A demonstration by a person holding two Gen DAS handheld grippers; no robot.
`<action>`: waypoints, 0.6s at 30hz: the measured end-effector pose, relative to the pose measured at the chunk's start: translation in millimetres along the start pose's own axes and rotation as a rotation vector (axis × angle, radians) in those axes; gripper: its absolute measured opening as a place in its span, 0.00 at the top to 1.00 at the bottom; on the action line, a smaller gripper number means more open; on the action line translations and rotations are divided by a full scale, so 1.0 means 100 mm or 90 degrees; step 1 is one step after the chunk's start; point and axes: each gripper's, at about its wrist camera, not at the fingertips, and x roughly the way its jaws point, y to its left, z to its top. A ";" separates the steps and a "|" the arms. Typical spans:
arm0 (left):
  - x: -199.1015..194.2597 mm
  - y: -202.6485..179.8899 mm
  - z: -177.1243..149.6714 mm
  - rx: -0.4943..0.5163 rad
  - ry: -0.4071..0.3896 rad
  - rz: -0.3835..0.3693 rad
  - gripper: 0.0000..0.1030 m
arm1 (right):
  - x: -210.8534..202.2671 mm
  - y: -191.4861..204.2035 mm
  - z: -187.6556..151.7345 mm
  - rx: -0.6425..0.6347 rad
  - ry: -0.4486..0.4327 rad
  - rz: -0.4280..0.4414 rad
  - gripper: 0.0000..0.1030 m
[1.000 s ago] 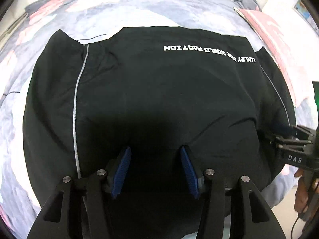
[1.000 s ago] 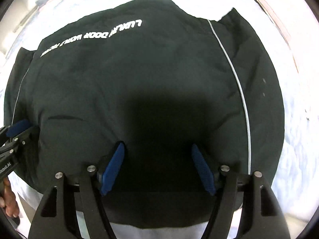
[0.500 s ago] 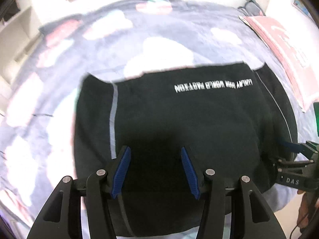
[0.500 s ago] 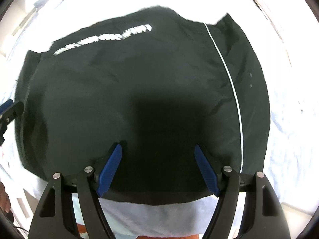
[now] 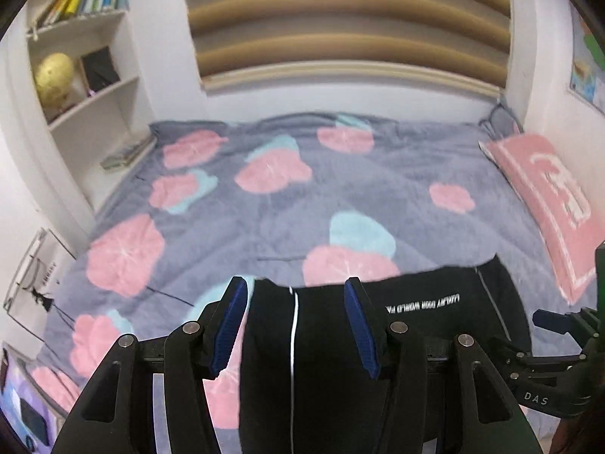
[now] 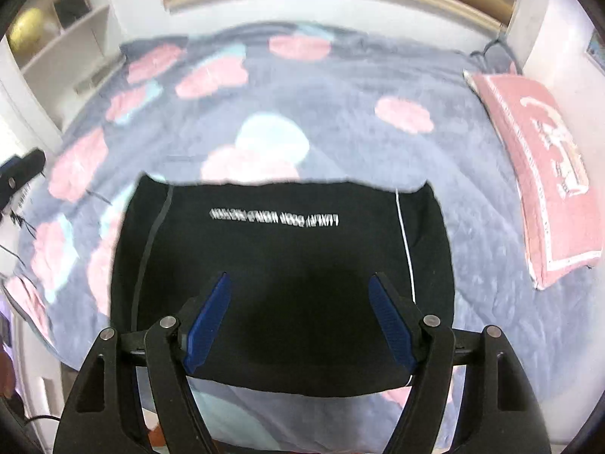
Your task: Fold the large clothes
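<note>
Both grippers [image 5: 295, 325] [image 6: 298, 317] spread, empty — bookshelf [image 5: 75, 87] clear only left; garment [image 6: 283, 265] lettering blurred.

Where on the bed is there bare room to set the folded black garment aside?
The flowered blanket lies open beyond the black garment up to the headboard, and leftward toward the shelves. The right edge is taken by the pink pillow. Near the front edge, both grippers crowd the garment.
</note>
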 end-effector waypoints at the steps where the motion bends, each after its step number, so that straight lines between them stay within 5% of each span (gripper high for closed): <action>1: -0.05 0.01 0.03 -0.003 -0.001 -0.002 0.47 | -0.05 0.01 0.02 0.002 -0.007 0.004 0.25; 6: -0.31 0.00 0.21 -0.011 -0.015 -0.066 0.47 | -0.46 0.06 0.17 0.001 -0.057 0.005 0.25; 18: -0.88 -0.22 0.47 0.015 -0.086 -0.072 0.47 | -1.16 0.02 0.38 0.014 -0.169 -0.023 0.19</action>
